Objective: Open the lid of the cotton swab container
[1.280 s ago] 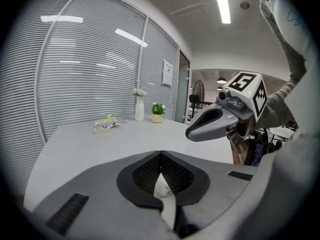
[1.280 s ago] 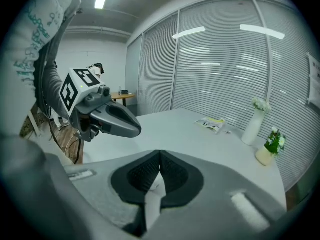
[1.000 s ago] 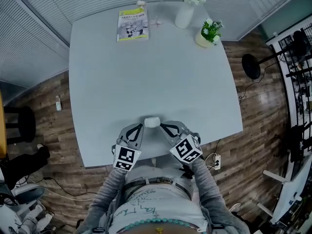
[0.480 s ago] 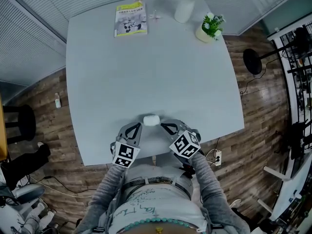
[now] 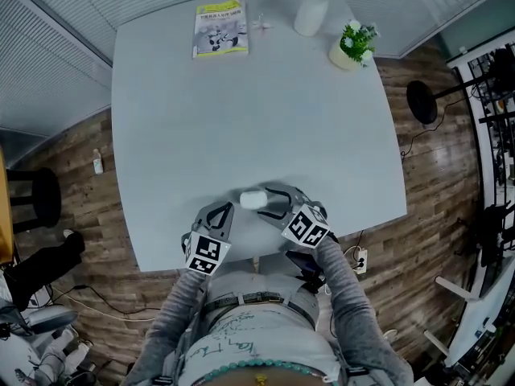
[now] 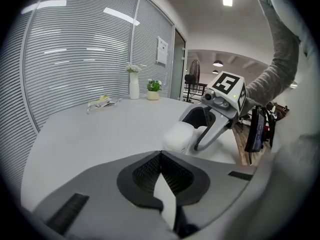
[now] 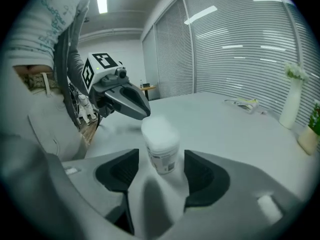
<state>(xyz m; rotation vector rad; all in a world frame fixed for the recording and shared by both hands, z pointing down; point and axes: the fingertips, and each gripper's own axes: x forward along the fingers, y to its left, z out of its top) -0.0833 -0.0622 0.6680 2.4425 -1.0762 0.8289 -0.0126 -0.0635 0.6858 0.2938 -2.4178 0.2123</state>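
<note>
A small white cotton swab container (image 5: 252,200) stands upright near the front edge of the grey table (image 5: 241,119). My right gripper (image 5: 262,202) has just been opening its jaws. They now stand wide on either side of the container (image 7: 161,146), with a gap at each pad. In the right gripper view the container sits between the fingers (image 7: 120,171) of the right gripper (image 7: 161,160). My left gripper (image 5: 226,209) is shut with nothing in it, its tip just left of the container. In the left gripper view the left gripper (image 6: 161,156) points at the container (image 6: 177,136), with the right gripper (image 6: 212,121) behind it.
A yellow-green booklet (image 5: 219,29) lies at the table's far edge. A white vase with flowers (image 5: 311,10) and a small potted plant (image 5: 352,47) stand at the far right corner. The table's front edge runs just under my grippers.
The right gripper's jaws were shut beside the container and now stand open around it. Both grippers have sunk slightly toward the table. The container has not moved.
</note>
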